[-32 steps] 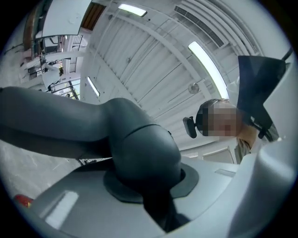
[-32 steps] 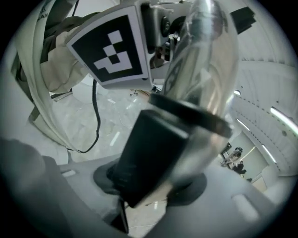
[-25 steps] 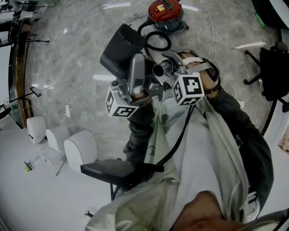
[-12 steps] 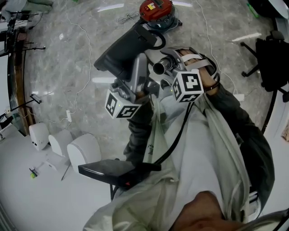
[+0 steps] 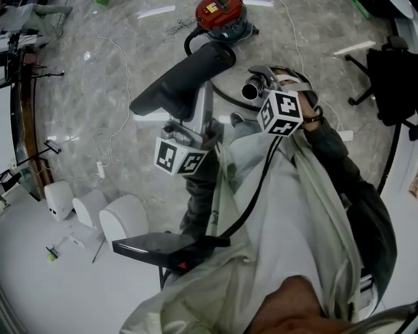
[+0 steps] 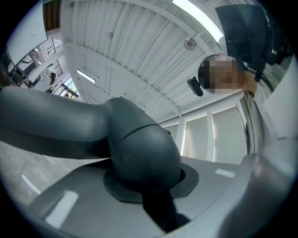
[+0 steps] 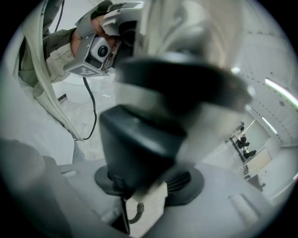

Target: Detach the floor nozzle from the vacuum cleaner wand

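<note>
Hanging in mid-air over the grey floor (image 5: 111, 91), the floor nozzle (image 5: 186, 75) sits just in front of the person. Its long dark head stretches away to the far left, and the red canister (image 5: 221, 14) is parked on the floor beyond it. The left tongs (image 6: 144, 186) are clamped tight on the nozzle's rounded neck (image 6: 139, 148), right at the elbow. The right tongs (image 7: 149, 183) are spread and closing in now around a blurred dark collar (image 7: 139, 144). A pale tube (image 7: 186, 32), the wand by the look of it, runs off beyond, and I can't see the pads pressing yet. My read: stiff moulded plastic, light enough, but that long head will lever hard on a grip at the neck, and the smooth curves look slippery. The best hold is what the left has, close to the joint, with the right squarely on the wand side. Then a straight pull along the tube, maybe a slight twist, rather than bending the swivel.
</note>
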### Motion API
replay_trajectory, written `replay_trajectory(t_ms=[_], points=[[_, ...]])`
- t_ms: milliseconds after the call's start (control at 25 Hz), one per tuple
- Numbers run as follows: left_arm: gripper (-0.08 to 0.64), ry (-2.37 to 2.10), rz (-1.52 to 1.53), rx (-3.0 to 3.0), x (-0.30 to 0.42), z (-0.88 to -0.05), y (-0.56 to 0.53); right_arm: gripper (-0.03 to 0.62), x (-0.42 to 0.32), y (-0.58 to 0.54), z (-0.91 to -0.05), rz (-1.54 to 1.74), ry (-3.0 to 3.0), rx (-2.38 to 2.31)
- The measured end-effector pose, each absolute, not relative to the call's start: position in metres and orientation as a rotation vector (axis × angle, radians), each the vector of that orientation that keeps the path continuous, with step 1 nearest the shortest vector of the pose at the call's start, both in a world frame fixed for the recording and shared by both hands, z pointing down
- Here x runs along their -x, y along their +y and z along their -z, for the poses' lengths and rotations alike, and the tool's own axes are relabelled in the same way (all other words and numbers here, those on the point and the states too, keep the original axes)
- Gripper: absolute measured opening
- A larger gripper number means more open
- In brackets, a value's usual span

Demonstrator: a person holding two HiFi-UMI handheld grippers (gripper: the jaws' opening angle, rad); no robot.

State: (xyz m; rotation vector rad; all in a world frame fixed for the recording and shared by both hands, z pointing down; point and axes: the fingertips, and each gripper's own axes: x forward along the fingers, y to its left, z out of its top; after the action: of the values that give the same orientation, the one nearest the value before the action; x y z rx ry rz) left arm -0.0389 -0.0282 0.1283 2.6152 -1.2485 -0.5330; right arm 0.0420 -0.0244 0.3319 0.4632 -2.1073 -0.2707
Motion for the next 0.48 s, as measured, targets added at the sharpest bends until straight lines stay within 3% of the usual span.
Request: replay_trajectory(t_ms=[480], points=[[0.077,-1.210,0.439,-2.577,0.011,-0.165,-0.021,0.173,-0.089,-0.029,-0.370,-0.077,-2.250,-0.587]])
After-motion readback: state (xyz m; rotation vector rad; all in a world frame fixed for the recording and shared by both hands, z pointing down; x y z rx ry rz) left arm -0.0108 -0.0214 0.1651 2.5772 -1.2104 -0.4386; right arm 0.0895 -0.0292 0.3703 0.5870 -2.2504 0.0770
